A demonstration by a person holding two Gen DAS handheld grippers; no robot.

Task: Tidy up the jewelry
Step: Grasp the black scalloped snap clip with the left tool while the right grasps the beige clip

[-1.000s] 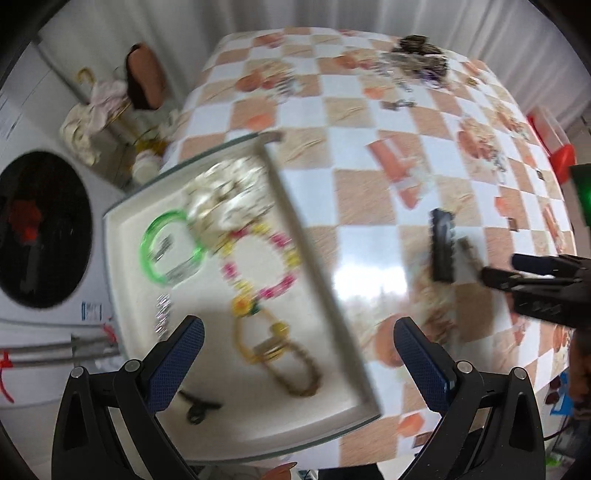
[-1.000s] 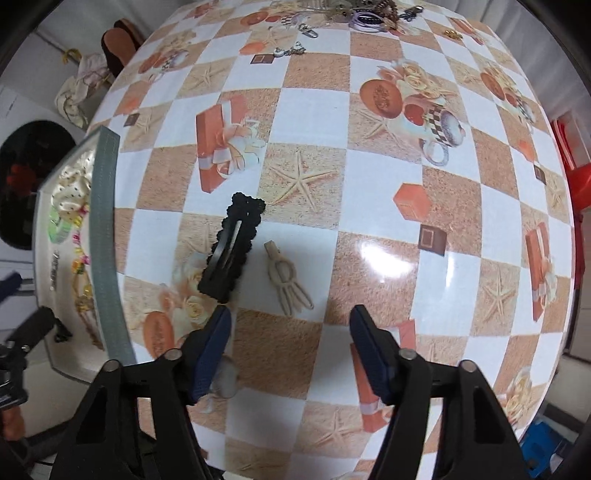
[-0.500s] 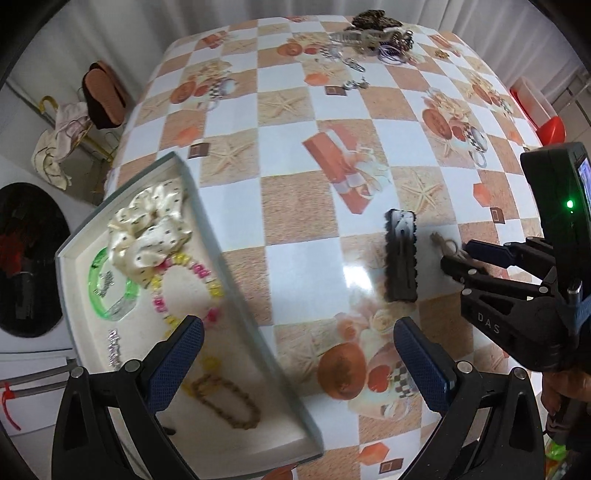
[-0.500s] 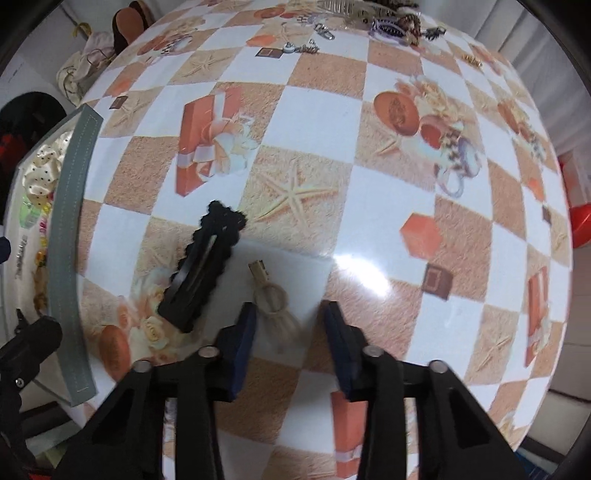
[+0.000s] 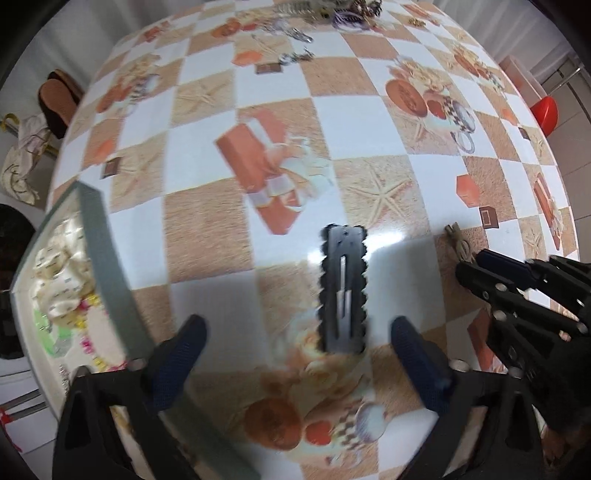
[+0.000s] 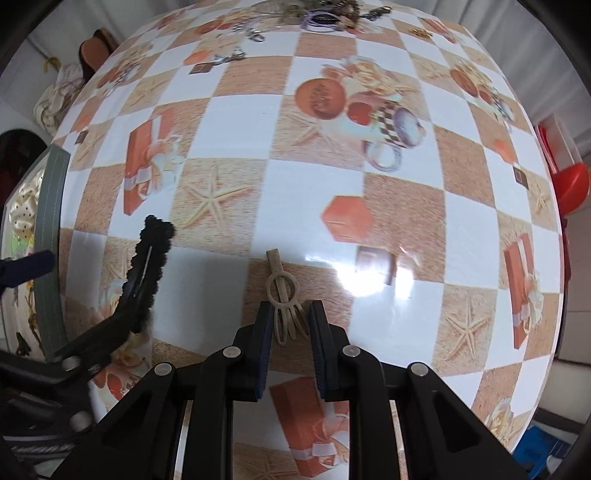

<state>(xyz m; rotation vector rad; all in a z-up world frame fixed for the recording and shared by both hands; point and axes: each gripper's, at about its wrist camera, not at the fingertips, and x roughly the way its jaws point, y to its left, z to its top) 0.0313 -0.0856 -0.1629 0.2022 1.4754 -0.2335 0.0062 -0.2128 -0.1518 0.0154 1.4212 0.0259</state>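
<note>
A black scalloped hair clip (image 5: 343, 291) (image 6: 147, 273) lies flat on the checked tablecloth. My left gripper (image 5: 295, 330) hangs over it with its jaws wide and closing; the clip sits between the blue fingers, nearer the right one, untouched. A small beige claw clip (image 6: 282, 284) (image 5: 458, 240) lies just right of it. My right gripper (image 6: 290, 317) points down on it, jaws closing, and the pads meet its prongs on both sides. The grey-rimmed tray (image 5: 107, 266) (image 6: 51, 221) stands at the left.
The tray holds a cream scrunchie (image 5: 59, 266), a green ring and bead bracelets. A heap of loose jewelry (image 5: 332, 14) (image 6: 321, 14) lies at the table's far edge. A red stool (image 6: 569, 184) stands off the right side.
My left gripper swung right from above the tray to over the black clip and sank. The right gripper's jaws narrowed from wide apart down onto the beige clip.
</note>
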